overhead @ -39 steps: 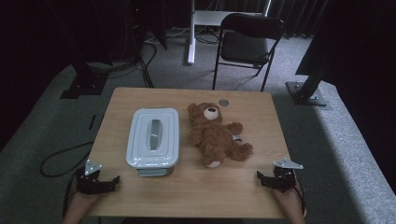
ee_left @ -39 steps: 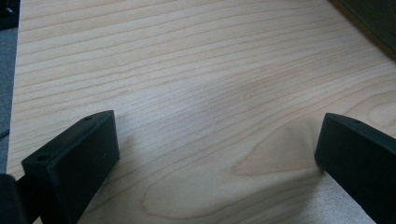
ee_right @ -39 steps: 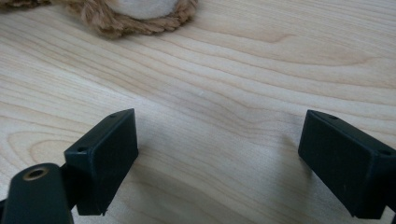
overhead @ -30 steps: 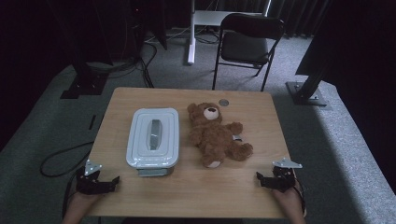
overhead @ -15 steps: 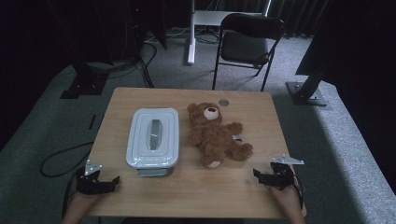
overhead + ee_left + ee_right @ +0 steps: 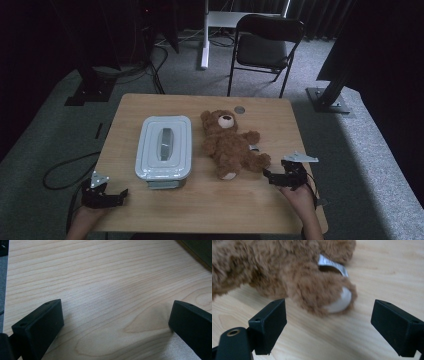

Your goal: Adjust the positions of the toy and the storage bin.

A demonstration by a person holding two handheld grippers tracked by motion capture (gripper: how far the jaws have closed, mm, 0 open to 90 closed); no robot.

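The wooden table [image 6: 200, 210] is light brown with wavy lines in it. It stands on a grey carpet floor [image 6: 380, 165]. Far ahead of the right gripper [image 6: 272, 176], past the table's far edge, is a black folding chair [image 6: 267, 47]. A white table leg [image 6: 204, 35] stands beside the chair. A black metal foot [image 6: 327, 100] sits off to that gripper's right. A dark cable [image 6: 62, 170] curls on the floor near the left gripper [image 6: 117, 194]. The room behind is very dark.

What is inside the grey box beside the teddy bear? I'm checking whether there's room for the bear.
That cannot be seen: the lid sits closed on the box, covering the inside. The teddy bear lies beside it on the table.
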